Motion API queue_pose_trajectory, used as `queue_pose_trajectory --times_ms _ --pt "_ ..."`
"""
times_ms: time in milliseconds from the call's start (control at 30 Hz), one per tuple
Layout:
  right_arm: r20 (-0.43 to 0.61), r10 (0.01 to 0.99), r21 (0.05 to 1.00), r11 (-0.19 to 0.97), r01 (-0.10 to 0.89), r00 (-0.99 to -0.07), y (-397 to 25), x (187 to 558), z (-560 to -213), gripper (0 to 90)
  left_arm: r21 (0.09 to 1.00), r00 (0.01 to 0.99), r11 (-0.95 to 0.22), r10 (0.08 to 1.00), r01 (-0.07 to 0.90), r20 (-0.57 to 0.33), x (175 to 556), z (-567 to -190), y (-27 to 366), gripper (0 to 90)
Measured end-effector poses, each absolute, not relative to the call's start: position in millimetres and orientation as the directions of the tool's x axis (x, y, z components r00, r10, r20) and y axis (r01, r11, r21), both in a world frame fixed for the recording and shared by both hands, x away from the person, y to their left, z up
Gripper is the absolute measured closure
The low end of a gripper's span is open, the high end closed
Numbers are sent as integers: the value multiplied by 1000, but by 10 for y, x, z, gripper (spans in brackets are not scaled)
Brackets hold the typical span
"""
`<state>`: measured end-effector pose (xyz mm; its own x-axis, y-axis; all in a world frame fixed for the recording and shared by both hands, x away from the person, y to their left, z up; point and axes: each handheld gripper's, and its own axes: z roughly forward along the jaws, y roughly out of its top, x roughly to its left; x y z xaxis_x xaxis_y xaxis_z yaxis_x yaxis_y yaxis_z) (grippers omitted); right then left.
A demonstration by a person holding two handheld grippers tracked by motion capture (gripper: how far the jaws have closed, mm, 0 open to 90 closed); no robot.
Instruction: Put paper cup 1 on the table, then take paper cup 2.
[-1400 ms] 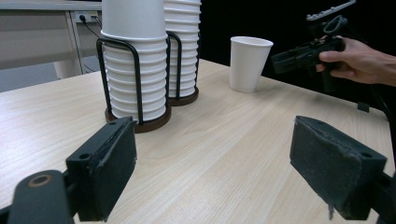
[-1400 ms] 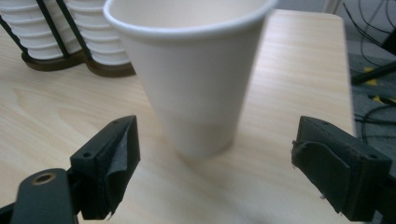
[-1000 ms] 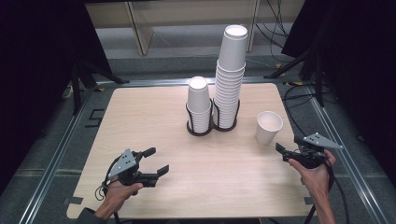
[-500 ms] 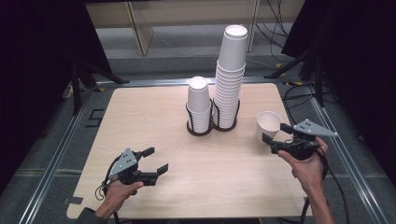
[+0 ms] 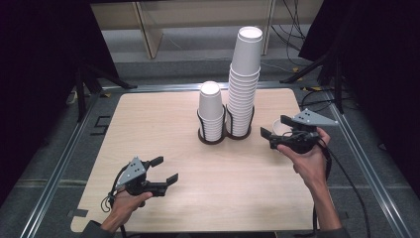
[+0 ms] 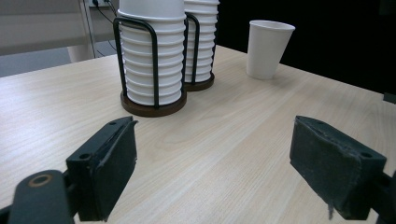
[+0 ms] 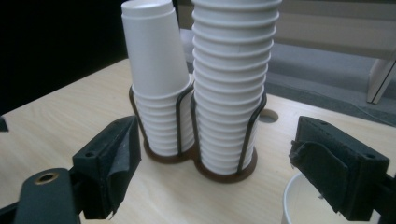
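Note:
Two stacks of white paper cups stand upside down in a black wire holder on a dark base: a short stack (image 5: 211, 111) (image 6: 150, 70) (image 7: 156, 70) and a tall stack (image 5: 243, 84) (image 6: 201, 42) (image 7: 231, 93). A single white cup (image 5: 283, 129) (image 6: 267, 49) (image 7: 299, 203) stands upright to their right. My right gripper (image 5: 275, 126) (image 7: 215, 172) is open right at this cup, one jaw over its rim. Near the table's front left, my left gripper (image 5: 165, 169) (image 6: 212, 172) is open with nothing in it.
The light wooden table (image 5: 158, 124) sits in a metal frame. A small round hole (image 7: 267, 115) is in the tabletop behind the tall stack. Cables lie on the floor past the far right corner.
My right gripper has moved forward and left from the table's right edge to the single cup, now partly covering it. The left gripper has not moved.

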<state>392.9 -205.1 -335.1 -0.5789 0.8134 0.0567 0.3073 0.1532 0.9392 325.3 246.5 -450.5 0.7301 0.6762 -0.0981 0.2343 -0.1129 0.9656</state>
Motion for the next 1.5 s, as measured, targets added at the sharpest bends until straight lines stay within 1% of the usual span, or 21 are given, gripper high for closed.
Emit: queue_pose_trajectory --times_ms 33,67,167,233,400,433,533,567,800,833,900,933,967,1100,1167,1267,1300,1433,1500 --pt "53 812 944 150 296 -581 -2041 3959 -3332 160 969 736 -98 669 225 -103 3264 -4515 2460 145" --pt "96 809 936 125 329 -581 -2017 3965 -3309 159 969 736 -99 669 225 -103 3264 -4515 2462 145" --pt "92 812 941 118 316 -577 -2001 4021 -3249 158 964 727 -117 680 238 -98 3251 -4507 2467 145" --pt "106 808 943 104 316 -580 -1970 4075 -3206 156 966 735 -112 671 231 -98 3265 -4525 2457 145" --pt "107 807 941 107 322 -581 -1934 4176 -3127 154 961 728 -127 679 244 -95 3259 -4519 2463 145" --pt "90 808 945 116 307 -582 -1935 4199 -3100 154 962 729 -125 678 243 -96 3260 -4520 2462 145" --pt "96 805 946 108 304 -585 -1919 4240 -3045 153 967 736 -111 670 231 -99 3268 -4527 2459 145" --pt "114 802 946 92 310 -587 -1905 4260 -3016 153 967 735 -110 671 231 -99 3268 -4528 2460 145" --pt "107 805 956 77 282 -584 -1880 4431 -2763 153 966 732 -106 673 237 -106 3270 -4532 2459 145" --pt "94 802 960 84 268 -589 -1876 4461 -2737 153 966 733 -106 672 235 -105 3273 -4534 2457 145" --pt "104 802 959 76 273 -588 -1858 4481 -2713 153 962 728 -121 678 246 -101 3263 -4524 2463 145" --pt "83 808 963 86 256 -584 -1853 4510 -2687 153 961 728 -121 678 247 -102 3264 -4524 2461 145" --pt "99 804 958 82 274 -586 -1831 4526 -2663 153 961 729 -123 677 248 -102 3265 -4525 2460 145" --pt "81 803 962 91 256 -590 -1764 4644 -2559 153 961 729 -122 677 249 -103 3263 -4527 2465 145" --pt "106 801 961 68 267 -589 -1715 4739 -2473 153 961 730 -122 676 246 -101 3264 -4525 2471 145" --pt "110 806 965 54 257 -582 -1702 4814 -2420 152 963 729 -115 676 245 -105 3265 -4527 2468 145" --pt "136 797 965 27 260 -589 -1678 4883 -2378 152 961 731 -126 675 247 -100 3266 -4524 2475 145" --pt "101 804 970 50 237 -586 -1592 5014 -2299 152 960 729 -122 677 252 -105 3263 -4527 2471 145" --pt "115 801 966 47 253 -587 -1561 5040 -2278 152 960 729 -121 676 252 -106 3262 -4528 2470 145"
